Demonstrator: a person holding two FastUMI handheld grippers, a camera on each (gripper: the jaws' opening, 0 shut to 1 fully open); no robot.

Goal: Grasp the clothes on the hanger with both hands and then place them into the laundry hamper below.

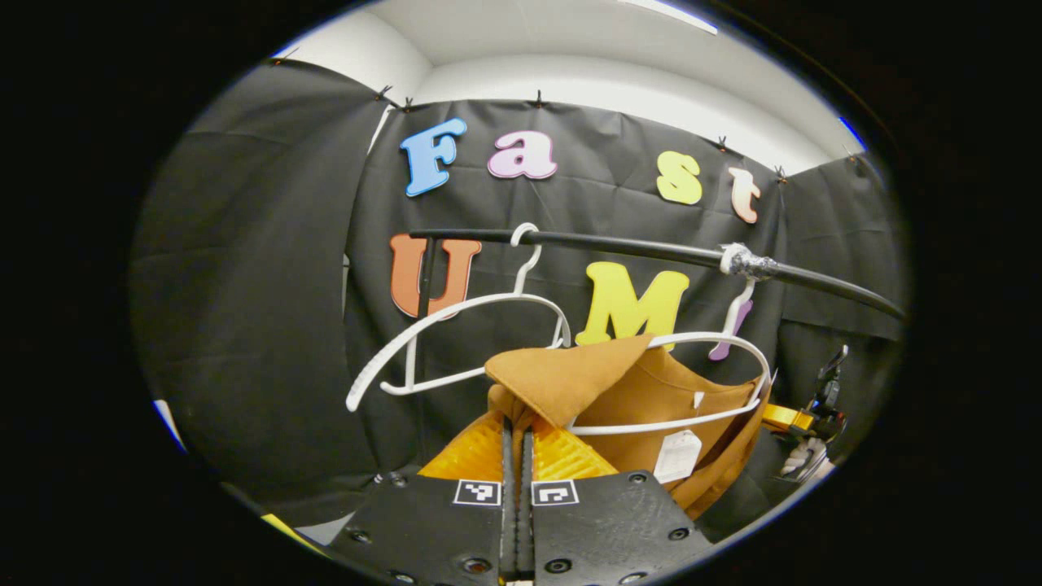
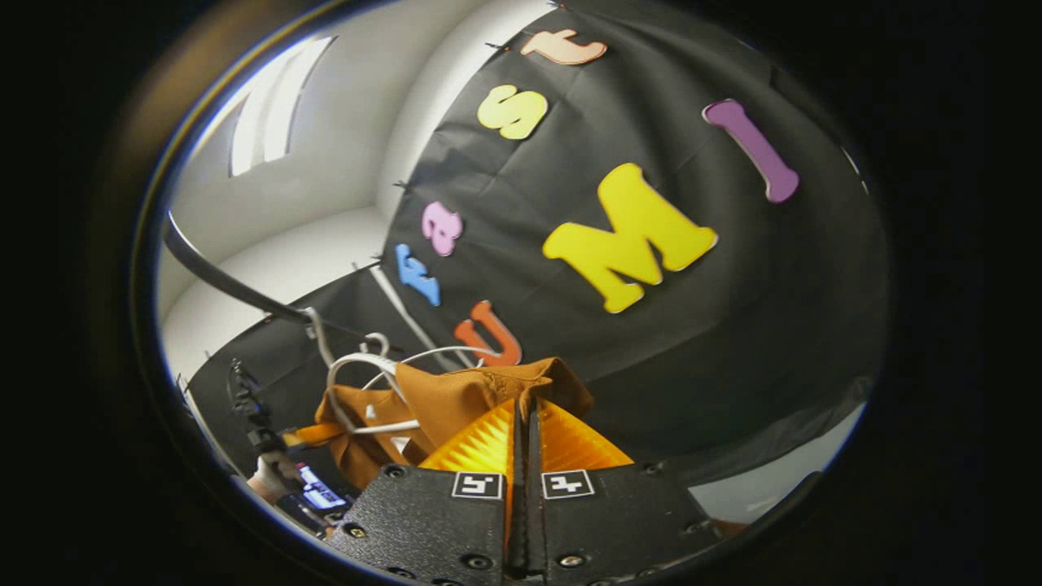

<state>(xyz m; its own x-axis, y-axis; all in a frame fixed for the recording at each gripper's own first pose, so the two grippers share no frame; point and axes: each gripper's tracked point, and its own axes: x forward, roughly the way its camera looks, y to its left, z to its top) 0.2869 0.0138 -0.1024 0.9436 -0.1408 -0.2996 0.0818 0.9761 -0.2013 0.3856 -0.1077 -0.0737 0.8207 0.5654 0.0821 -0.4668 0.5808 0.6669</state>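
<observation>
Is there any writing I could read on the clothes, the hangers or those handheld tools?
None readable.
White tag on the brown garment: too small to read.
Square markers on the left gripper: black-and-white patterns, no words.
Small screen: blurred.

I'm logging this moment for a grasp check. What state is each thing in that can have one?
Left gripper: shut on the brown garment.
Right gripper: shut on the brown garment.
Brown garment: draped on its white hanger, pinched at both ends.
White hanger: hooked on the black rail.
Second white hanger: bare, tilted, hooked on the rail.
</observation>
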